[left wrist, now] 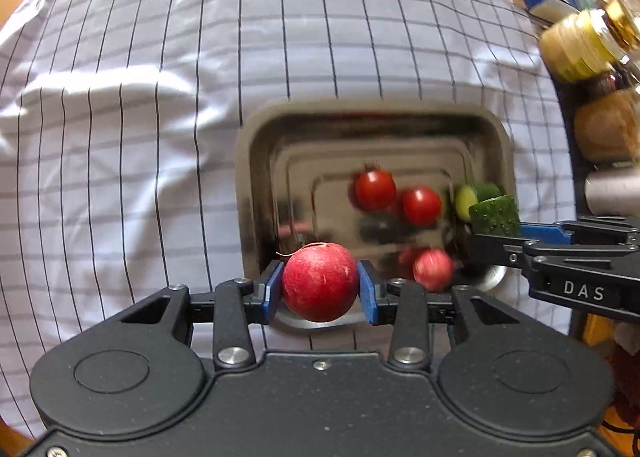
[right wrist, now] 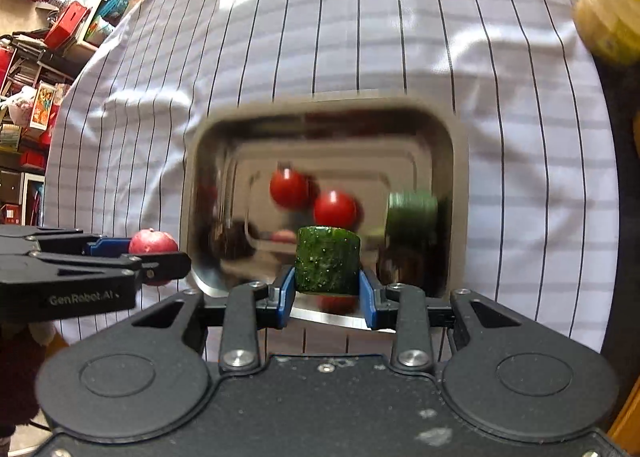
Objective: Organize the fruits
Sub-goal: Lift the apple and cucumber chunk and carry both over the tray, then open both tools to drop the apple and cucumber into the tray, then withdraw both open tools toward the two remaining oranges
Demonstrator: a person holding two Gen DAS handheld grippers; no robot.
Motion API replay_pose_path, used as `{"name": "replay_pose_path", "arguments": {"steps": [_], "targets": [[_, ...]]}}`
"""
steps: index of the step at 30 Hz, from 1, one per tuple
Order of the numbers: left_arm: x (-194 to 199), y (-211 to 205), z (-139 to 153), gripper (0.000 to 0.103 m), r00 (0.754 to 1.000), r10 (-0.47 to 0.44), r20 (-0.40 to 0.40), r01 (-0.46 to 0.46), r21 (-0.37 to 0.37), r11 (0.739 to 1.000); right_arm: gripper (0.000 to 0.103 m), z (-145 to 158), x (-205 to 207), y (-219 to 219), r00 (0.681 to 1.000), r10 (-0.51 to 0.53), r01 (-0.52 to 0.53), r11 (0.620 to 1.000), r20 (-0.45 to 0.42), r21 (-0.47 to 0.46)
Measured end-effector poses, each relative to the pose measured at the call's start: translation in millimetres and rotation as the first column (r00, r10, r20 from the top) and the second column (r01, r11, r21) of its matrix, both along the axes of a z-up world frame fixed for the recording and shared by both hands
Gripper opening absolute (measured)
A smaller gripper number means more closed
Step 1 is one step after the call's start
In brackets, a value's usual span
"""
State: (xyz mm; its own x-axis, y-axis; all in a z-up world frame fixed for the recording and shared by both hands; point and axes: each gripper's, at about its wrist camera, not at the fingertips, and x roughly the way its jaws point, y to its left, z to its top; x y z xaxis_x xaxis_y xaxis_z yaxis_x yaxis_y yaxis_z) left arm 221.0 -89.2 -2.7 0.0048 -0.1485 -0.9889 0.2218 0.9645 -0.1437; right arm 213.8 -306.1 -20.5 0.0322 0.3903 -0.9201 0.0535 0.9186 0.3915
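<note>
Steel tray [left wrist: 256,177] on a striped cloth [left wrist: 120,117] that covers the surface, seen from both wrist cameras. The left hand-held gripper [left wrist: 320,289] has its blue pads closed against both sides of a red radish [left wrist: 320,281], held above the tray's near rim at about 7 o'clock of the tray. The right hand-held gripper [right wrist: 326,291] is narrowed in the same way on a cut cucumber piece [right wrist: 327,261], held upright above the near rim at about 6 o'clock. Already in the tray: two cherry tomatoes [right wrist: 289,189] near the centre, touching or nearly so; a second cucumber piece [right wrist: 412,213] at about 3 o'clock; and a smaller radish [left wrist: 434,269], blurred, near the front edge. Jars [left wrist: 576,45] stand beyond the cloth at 2 o'clock in the left view.

Step in hand, as judged: both items are carried and poised for placing, so the task appears well advanced. The next move calls for lowering each piece over a bare part of the tray floor, the radish likely beside its fellow and the cucumber beside the other piece, then parting the pads gently, since the round radish may roll.
</note>
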Motion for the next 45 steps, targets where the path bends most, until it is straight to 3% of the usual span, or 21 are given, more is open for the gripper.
{"name": "replay_pose_path", "arguments": {"steps": [10,20,32,40,45], "targets": [[26.7,-7.6,-17.8,0.048,0.999,-0.025,0.028,0.024,0.016,1.0,0.037,-22.4,47.5,4.2,1.0,-0.002,0.003,0.999,0.026,-0.042],[8.1,-1.2,-6.9,0.049,0.998,-0.011,0.063,0.01,0.02,1.0,0.037,-17.6,39.1,11.3,0.999,-0.001,0.003,0.999,0.044,-0.051],[-77.0,17.0,-6.5,0.049,0.994,-0.006,0.107,-0.001,0.061,0.998,0.038,-3.6,-49.4,26.3,0.999,0.015,-0.012,0.997,0.039,-0.079],[-139.0,35.2,-16.9,0.049,0.988,-0.002,0.157,-0.016,0.108,0.994,0.037,-10.9,-122.9,44.7,0.998,0.041,-0.034,0.989,0.048,-0.142],[-170.8,46.9,-24.1,0.049,0.986,0.009,0.166,-0.03,0.128,0.991,0.037,-16.0,-158.1,50.6,0.999,0.005,0.0,0.991,0.037,-0.136]]}}
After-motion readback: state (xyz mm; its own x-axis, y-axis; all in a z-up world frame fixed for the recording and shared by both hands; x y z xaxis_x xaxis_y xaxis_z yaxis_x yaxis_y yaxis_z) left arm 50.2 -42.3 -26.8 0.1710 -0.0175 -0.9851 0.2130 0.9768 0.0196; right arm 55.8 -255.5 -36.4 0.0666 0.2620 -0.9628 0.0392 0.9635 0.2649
